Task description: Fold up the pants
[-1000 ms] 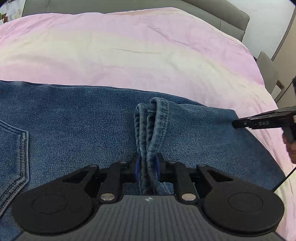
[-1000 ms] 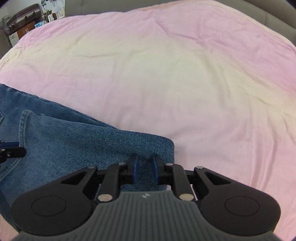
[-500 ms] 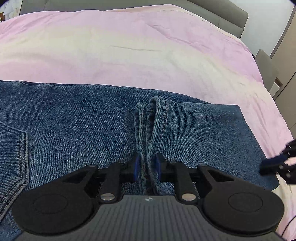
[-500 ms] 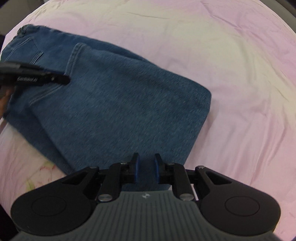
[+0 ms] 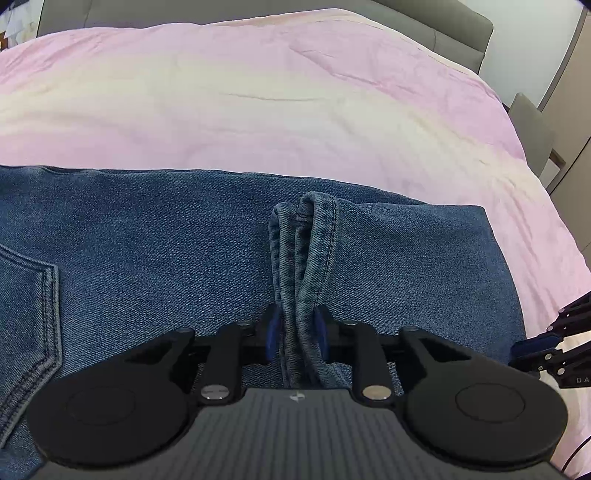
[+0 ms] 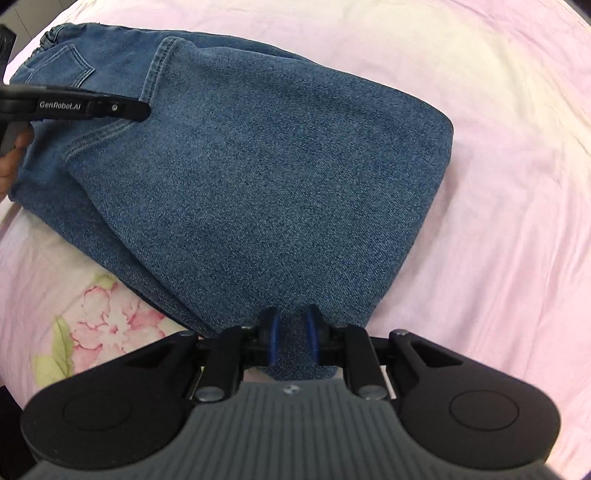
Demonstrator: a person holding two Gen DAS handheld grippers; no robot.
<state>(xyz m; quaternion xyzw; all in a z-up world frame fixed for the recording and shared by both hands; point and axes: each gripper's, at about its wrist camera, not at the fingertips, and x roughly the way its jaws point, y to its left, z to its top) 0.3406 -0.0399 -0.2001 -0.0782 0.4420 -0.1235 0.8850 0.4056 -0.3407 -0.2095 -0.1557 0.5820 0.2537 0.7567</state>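
Blue jeans (image 5: 184, 240) lie folded on the pink bedsheet (image 5: 258, 92). A bunched hem (image 5: 306, 240) stands up between the pads of my left gripper (image 5: 296, 332), whose jaws are opening; a sliver of blue pad shows beside the cloth. In the right wrist view the jeans (image 6: 258, 166) spread out ahead, with the left gripper (image 6: 142, 109) over the hem near the back pocket (image 6: 70, 62). My right gripper (image 6: 293, 332) points down over the jeans' near corner, its jaws a narrow gap apart with flat denim showing through and nothing pinched. It also shows at the left wrist view's right edge as the right gripper (image 5: 532, 343).
A grey headboard (image 5: 443, 22) runs behind the bed and a grey chair (image 5: 532, 129) stands at the right. A floral print (image 6: 103, 314) marks the sheet beside the jeans. A hand (image 6: 11, 162) holds the left gripper's handle.
My left gripper's pads have drawn slightly apart around the hem. My right gripper has swung along the jeans' right edge toward the near corner and tilted downward. The jeans have not moved.
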